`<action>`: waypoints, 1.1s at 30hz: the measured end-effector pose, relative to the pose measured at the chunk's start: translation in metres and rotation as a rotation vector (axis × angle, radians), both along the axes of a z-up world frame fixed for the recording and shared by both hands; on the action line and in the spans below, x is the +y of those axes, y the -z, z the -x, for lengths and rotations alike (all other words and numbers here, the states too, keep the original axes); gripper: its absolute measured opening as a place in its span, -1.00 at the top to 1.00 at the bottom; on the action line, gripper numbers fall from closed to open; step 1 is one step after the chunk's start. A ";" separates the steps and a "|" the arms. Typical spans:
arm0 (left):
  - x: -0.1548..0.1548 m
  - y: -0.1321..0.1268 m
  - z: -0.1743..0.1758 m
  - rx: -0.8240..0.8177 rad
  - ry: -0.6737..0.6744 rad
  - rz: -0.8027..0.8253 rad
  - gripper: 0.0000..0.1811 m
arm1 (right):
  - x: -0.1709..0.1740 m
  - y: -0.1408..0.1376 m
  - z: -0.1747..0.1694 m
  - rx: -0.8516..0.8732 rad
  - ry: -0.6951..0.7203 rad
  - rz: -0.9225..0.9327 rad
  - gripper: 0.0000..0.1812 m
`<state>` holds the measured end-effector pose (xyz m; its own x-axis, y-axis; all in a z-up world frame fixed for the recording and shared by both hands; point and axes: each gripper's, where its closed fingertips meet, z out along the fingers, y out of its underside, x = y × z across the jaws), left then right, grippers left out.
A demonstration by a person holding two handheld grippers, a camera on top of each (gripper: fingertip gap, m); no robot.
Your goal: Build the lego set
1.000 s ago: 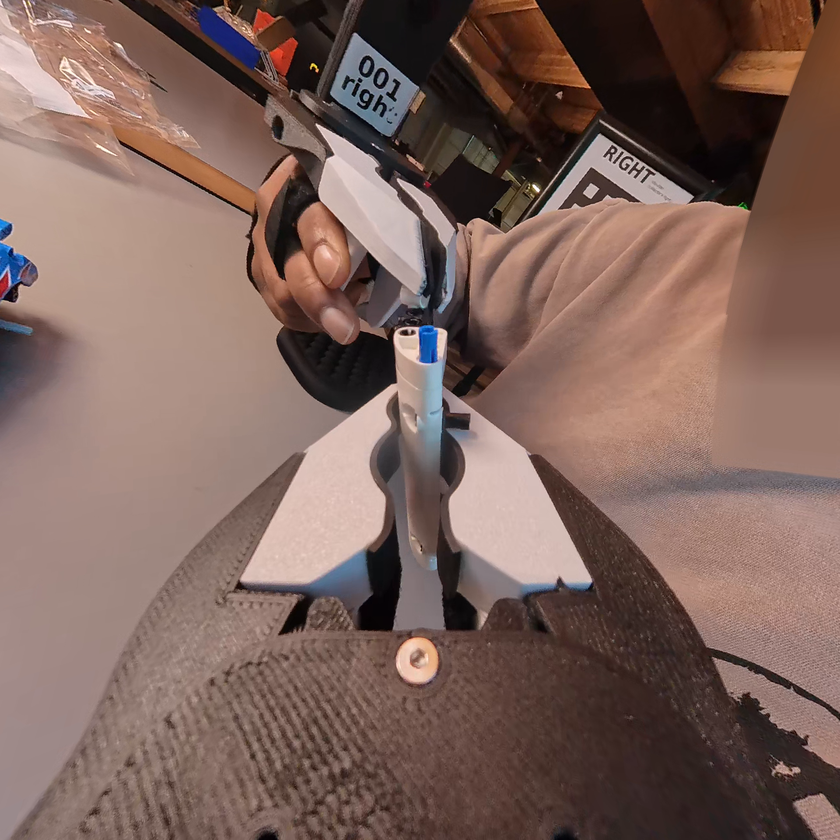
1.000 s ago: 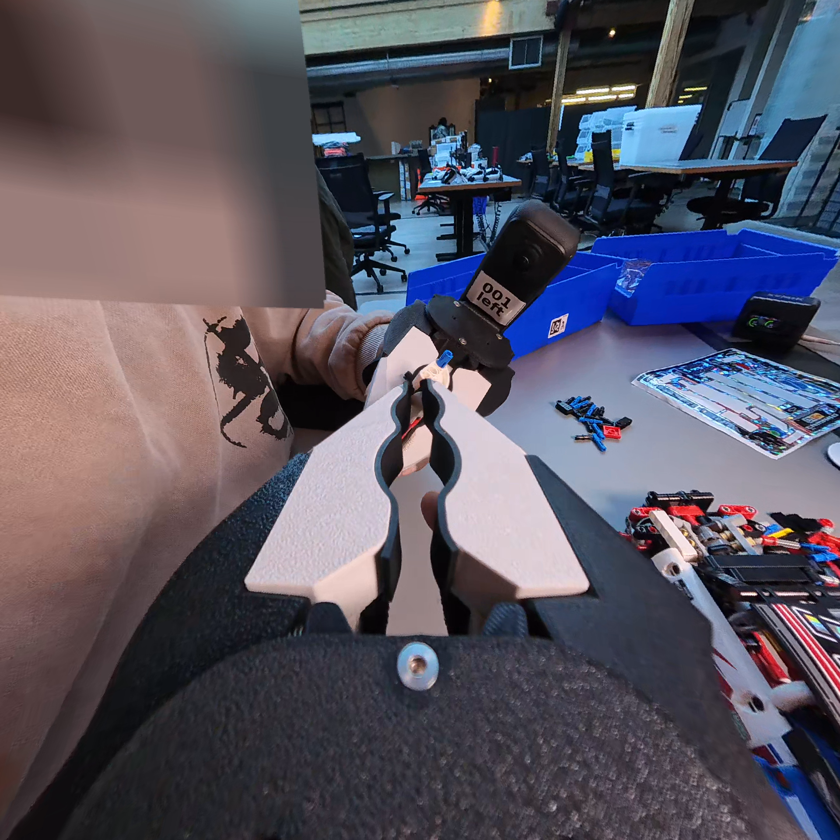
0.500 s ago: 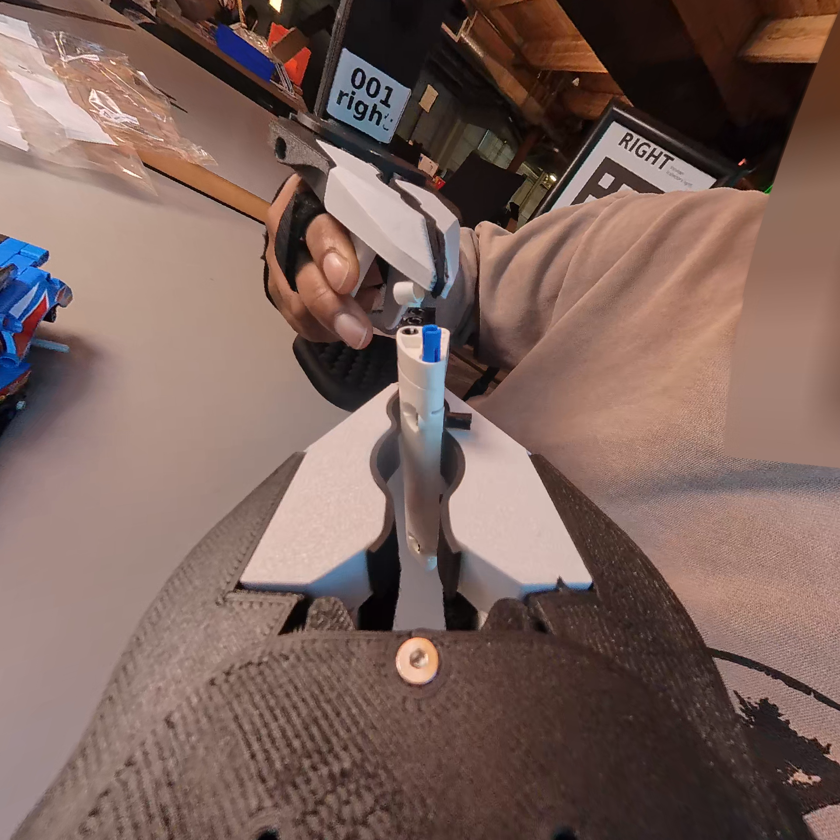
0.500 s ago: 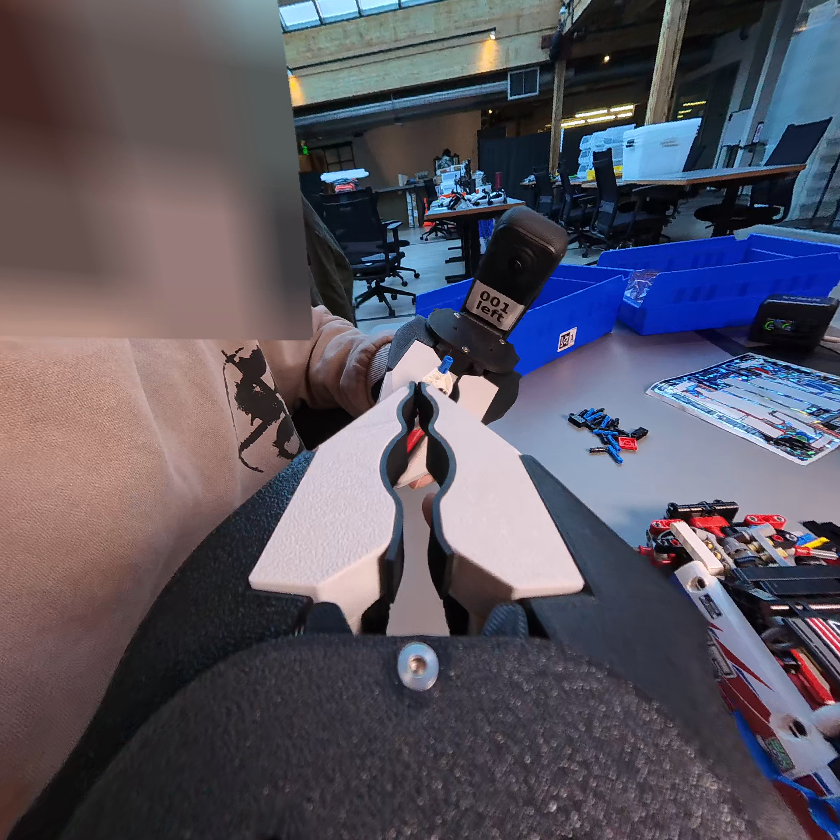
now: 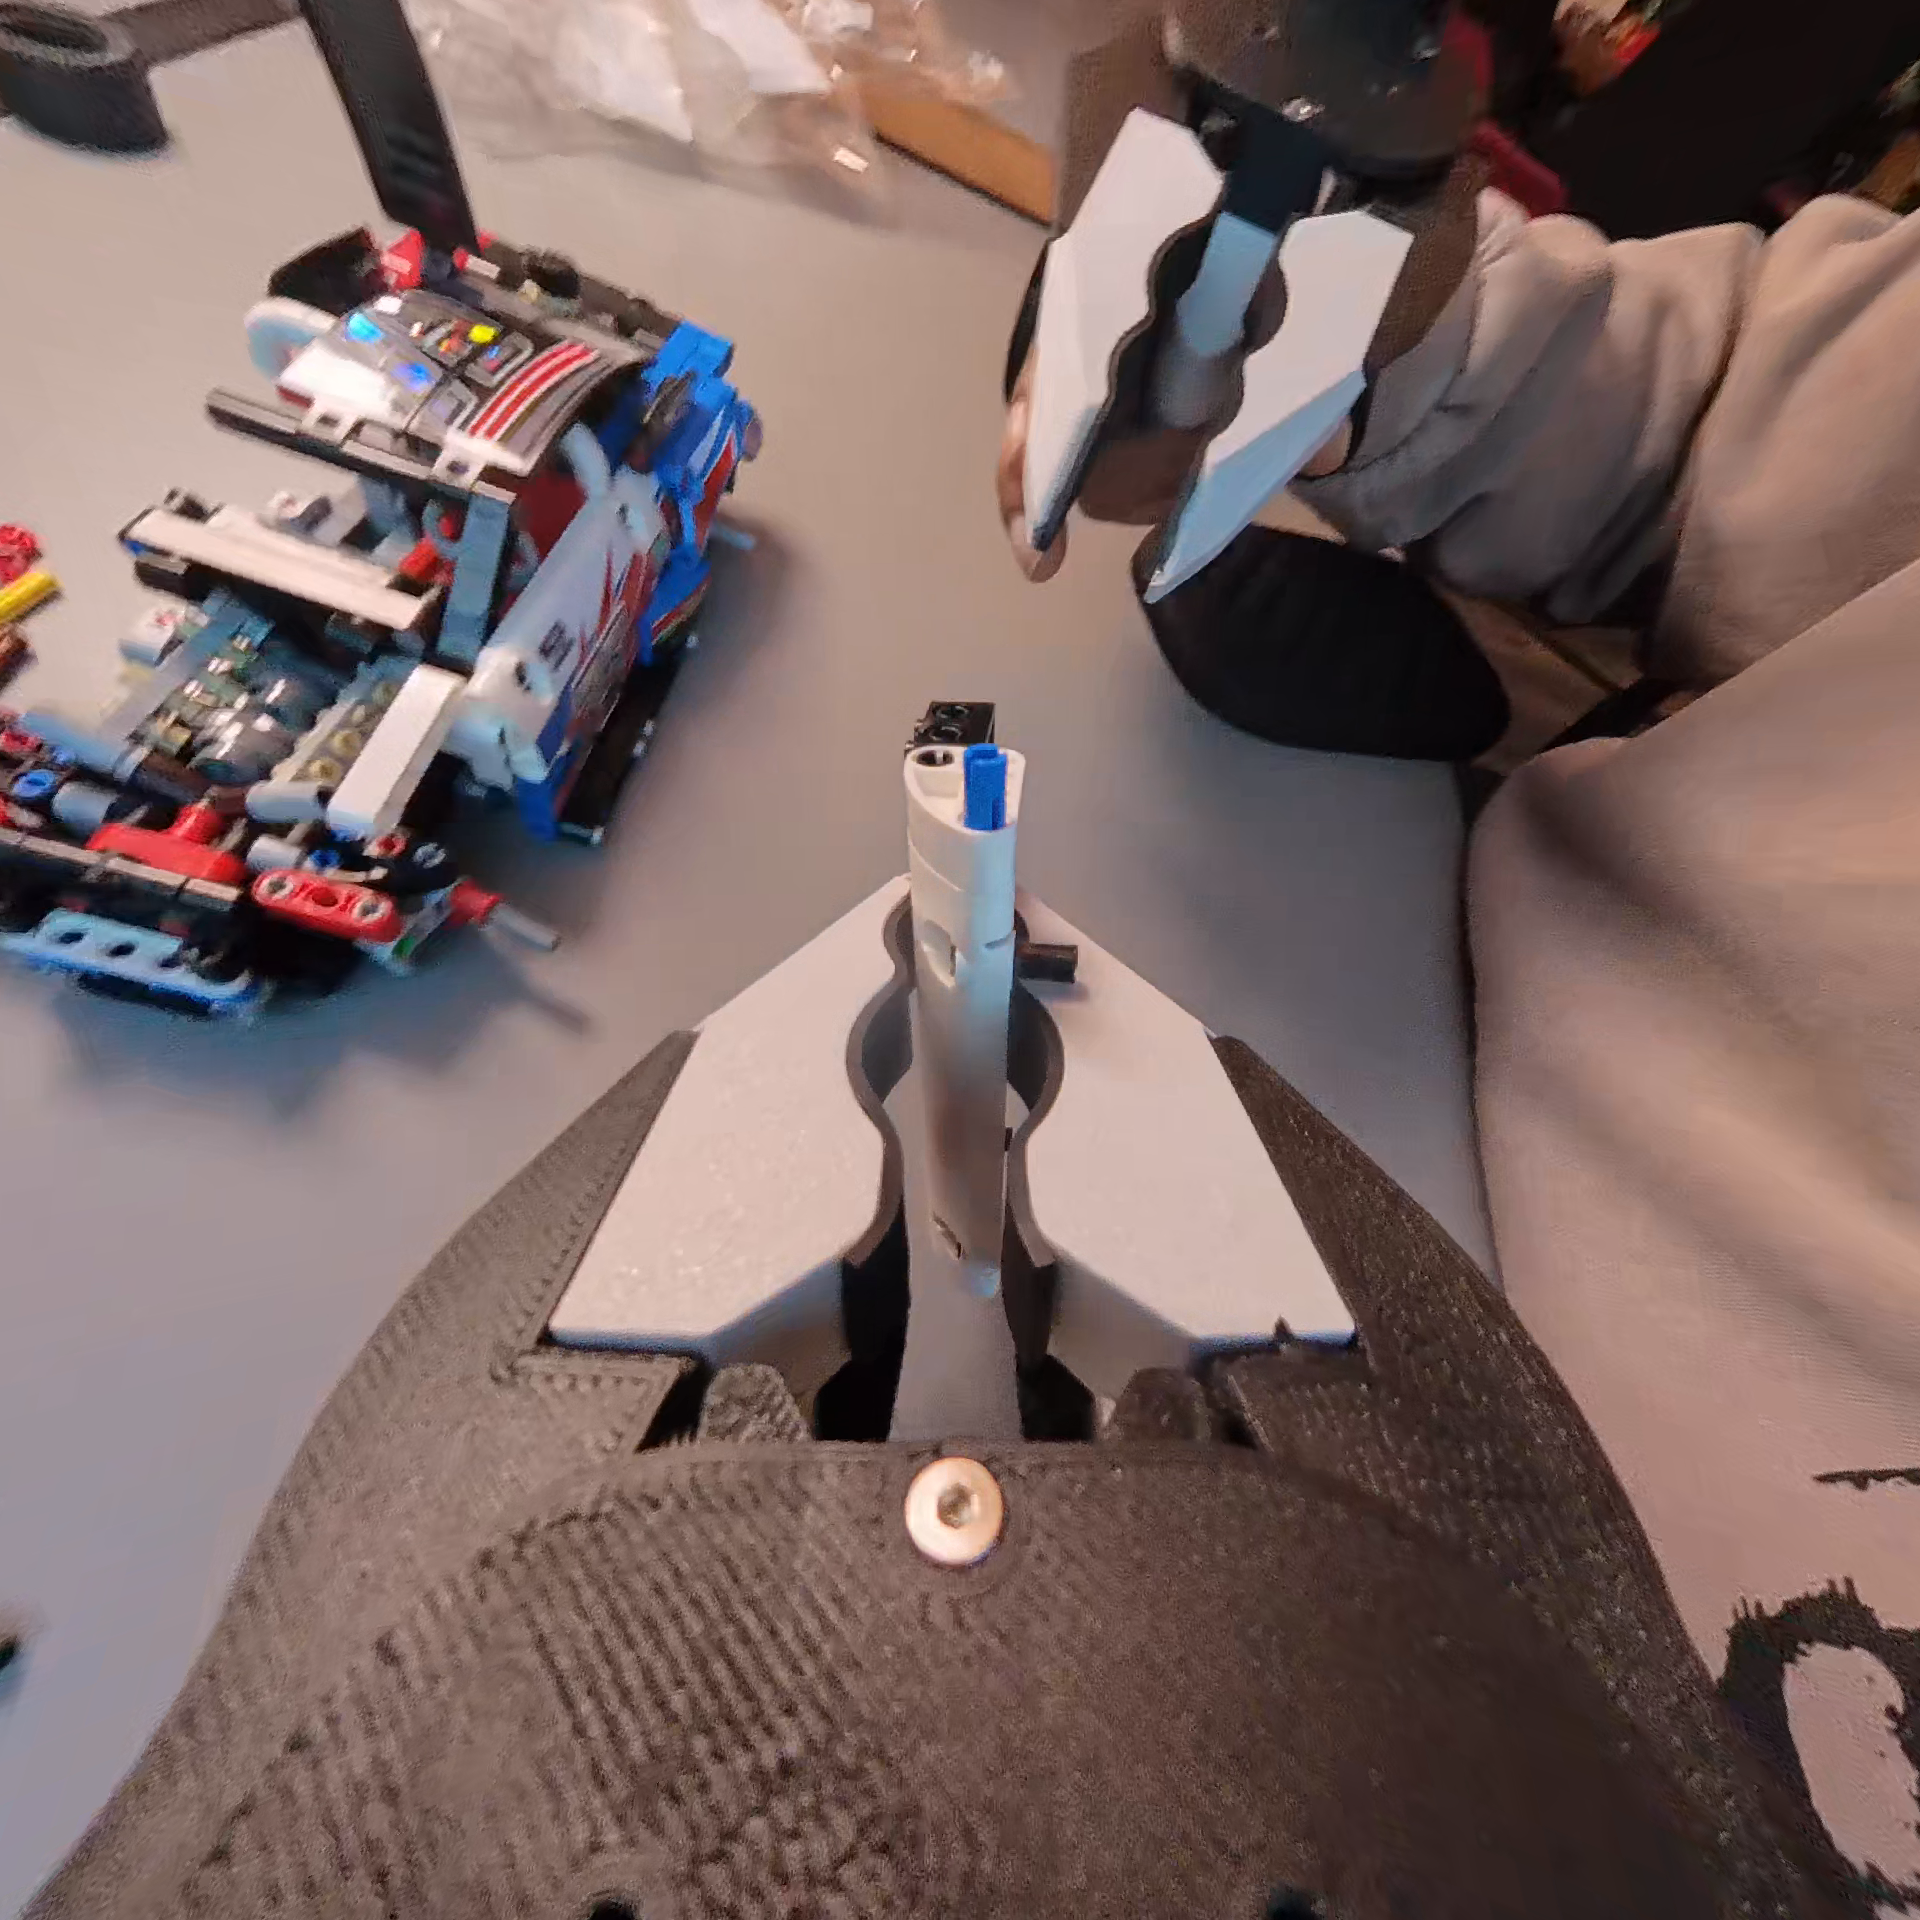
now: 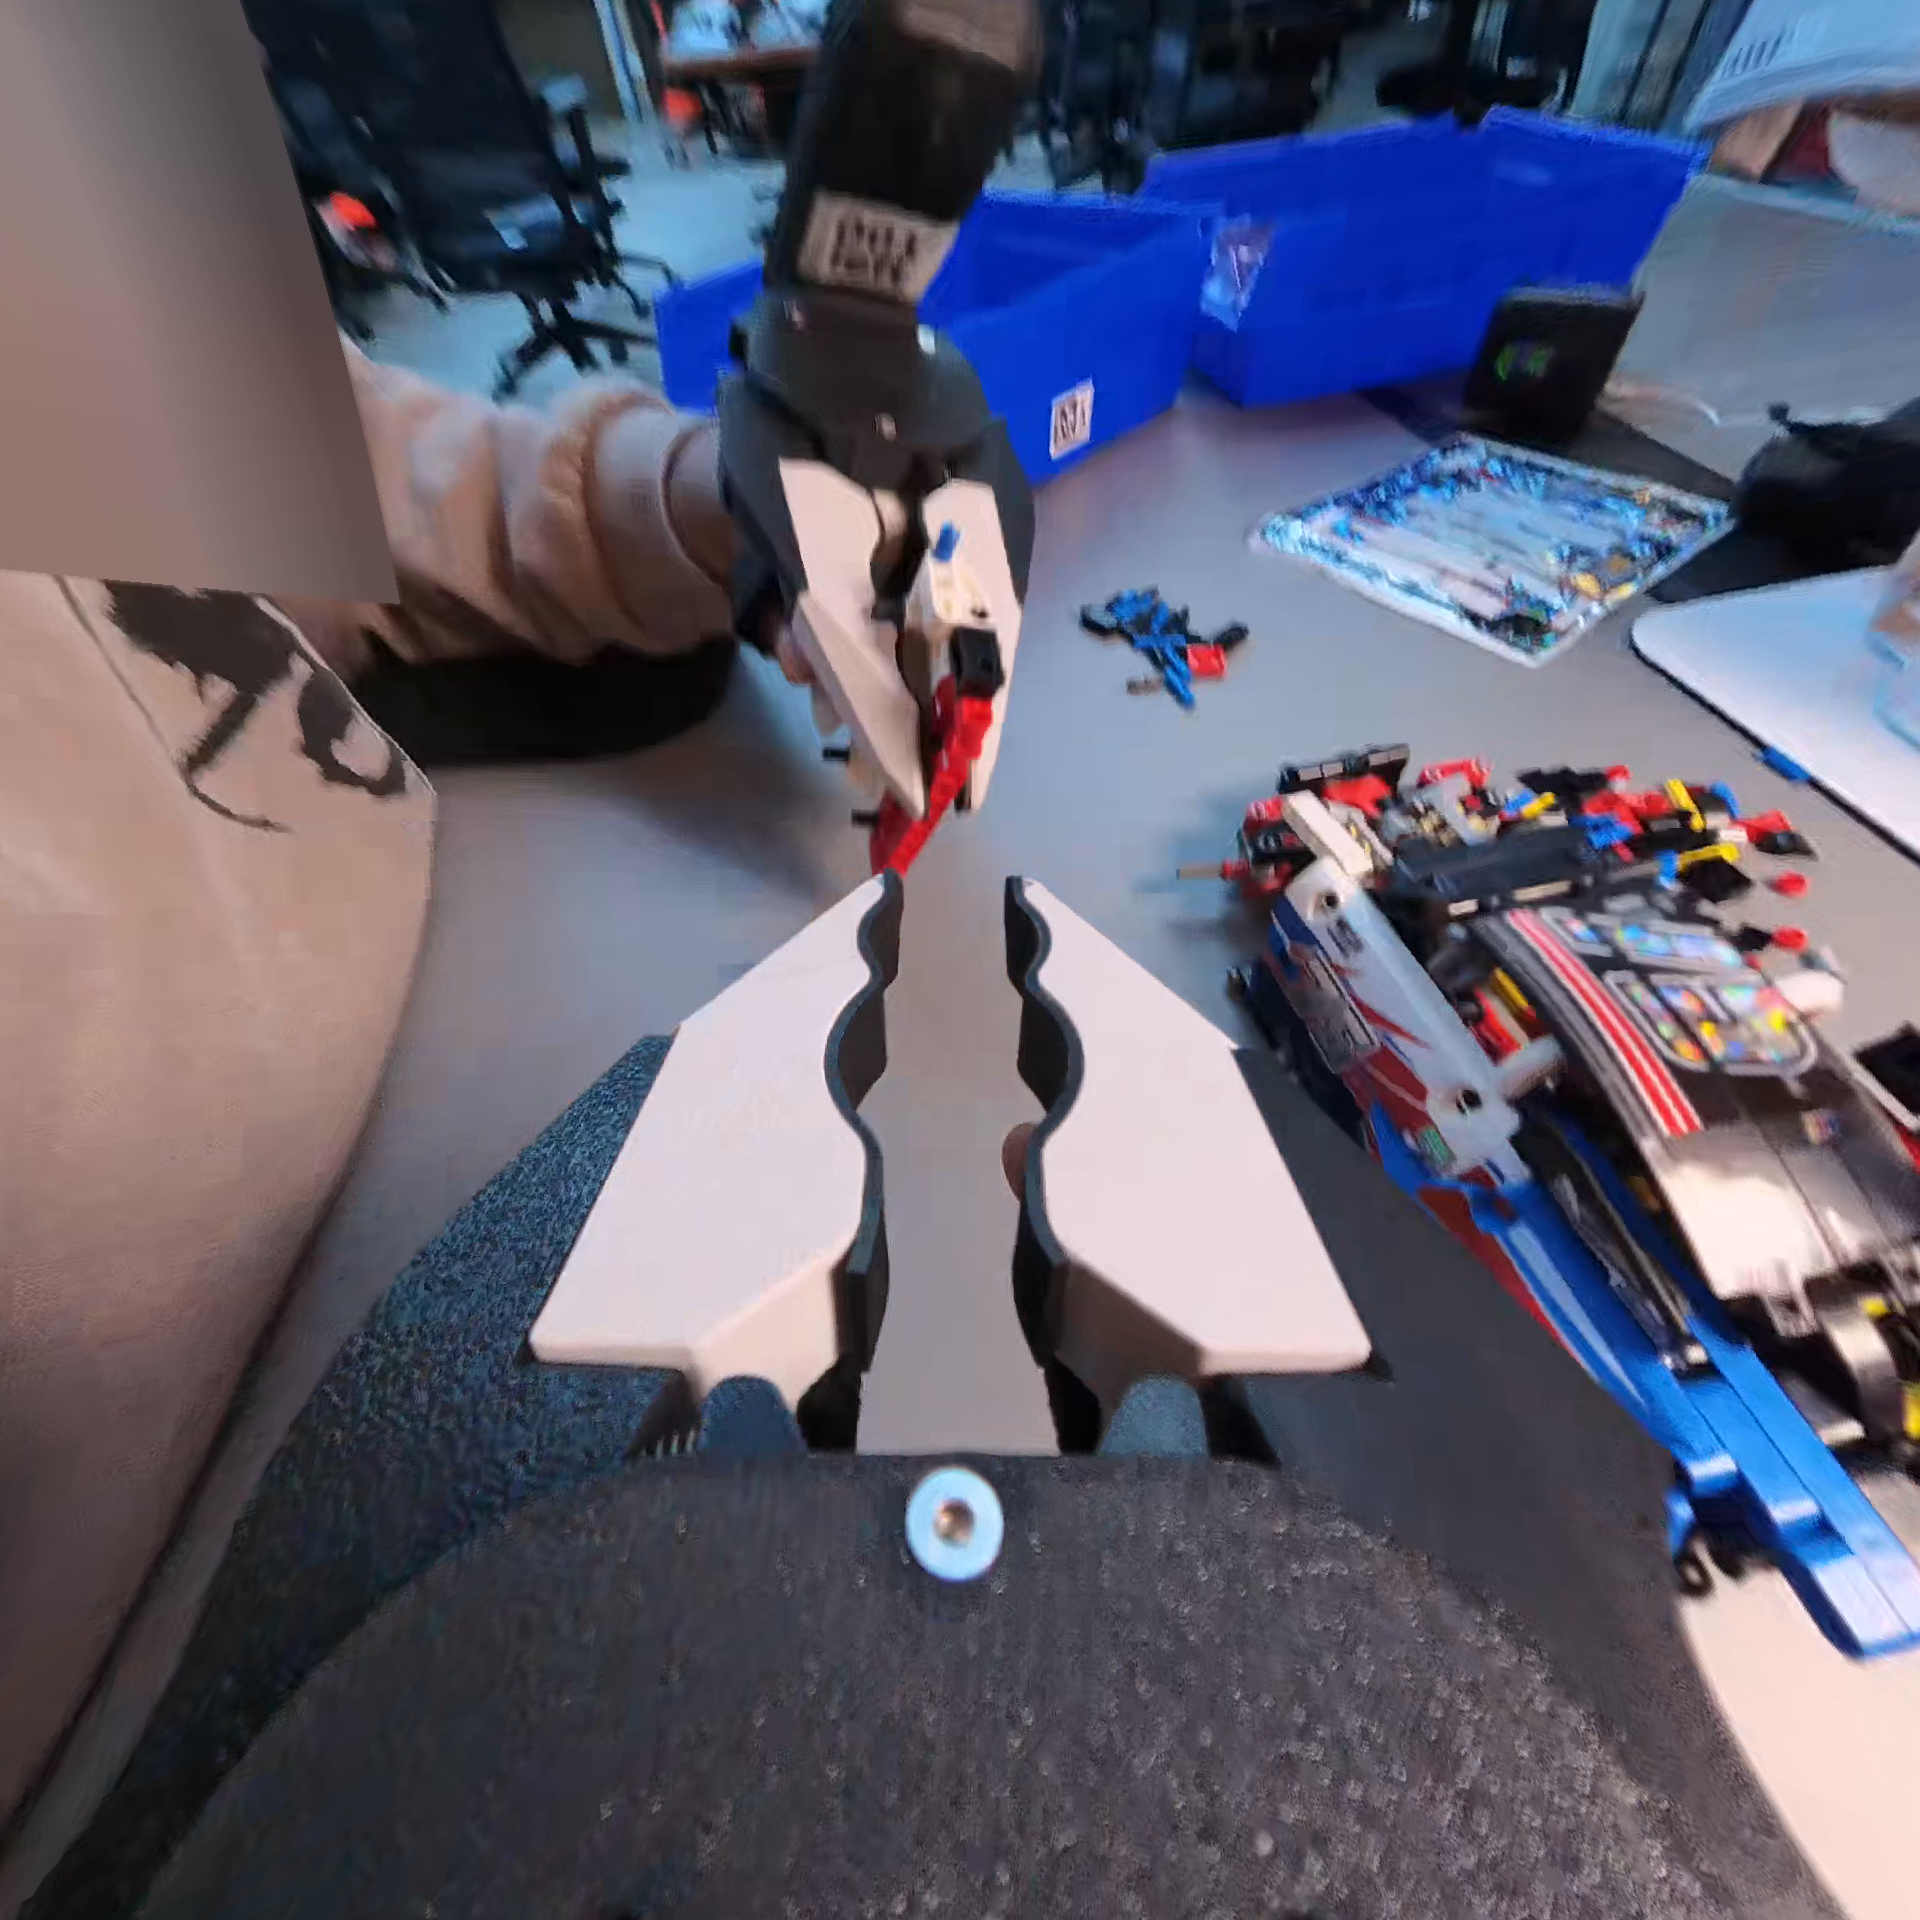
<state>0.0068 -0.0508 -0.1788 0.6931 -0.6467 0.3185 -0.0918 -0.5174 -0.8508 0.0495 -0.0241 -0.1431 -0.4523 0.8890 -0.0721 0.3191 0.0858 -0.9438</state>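
Observation:
My left gripper (image 5: 961,920) is shut on a long white lego piece (image 5: 961,862), held upright above the grey table. A blue pin (image 5: 982,784) and a small black block (image 5: 951,720) sit at the piece's far end. In the right wrist view the left gripper (image 6: 914,790) holds the same white piece (image 6: 951,582), with the black block (image 6: 977,655) and a red part (image 6: 951,748) hanging from it. My right gripper (image 6: 951,888) is open and empty, a short way back from that piece. It also shows in the left wrist view (image 5: 1101,556). The partly built lego car (image 5: 416,582) (image 6: 1558,1039) stands on the table.
A small heap of loose blue, black and red pins (image 6: 1164,639) lies beyond the left gripper. An instruction booklet (image 6: 1496,540), blue bins (image 6: 1247,281) and a black device (image 6: 1548,353) are at the back. Clear plastic bags (image 5: 727,62) lie beyond the car. A person's sleeve and torso (image 5: 1714,935) are close by. About 7 cm separates my left fingertips from my right.
My right gripper has opened, let go of the black block at the tip of the white piece, and drawn back. Both views now tilt down towards the table and car.

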 end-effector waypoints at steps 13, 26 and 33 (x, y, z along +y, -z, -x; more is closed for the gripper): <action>-0.029 0.058 0.007 0.108 0.184 0.368 0.68 | -0.091 0.089 -0.028 -0.314 -0.369 -0.343 0.68; -0.020 0.047 0.041 0.291 -0.010 0.208 0.34 | -0.115 0.107 -0.024 -0.401 -0.563 -0.483 0.86; -0.036 -0.012 -0.012 -0.247 -0.007 0.096 0.64 | -0.085 0.023 0.022 0.092 -0.099 -0.265 0.86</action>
<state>0.0185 -0.0868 -0.1668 0.5909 -0.6009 0.5383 0.1159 -0.5970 -0.7938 0.0271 -0.1087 -0.1660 -0.5314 0.8228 0.2018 0.2115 0.3595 -0.9089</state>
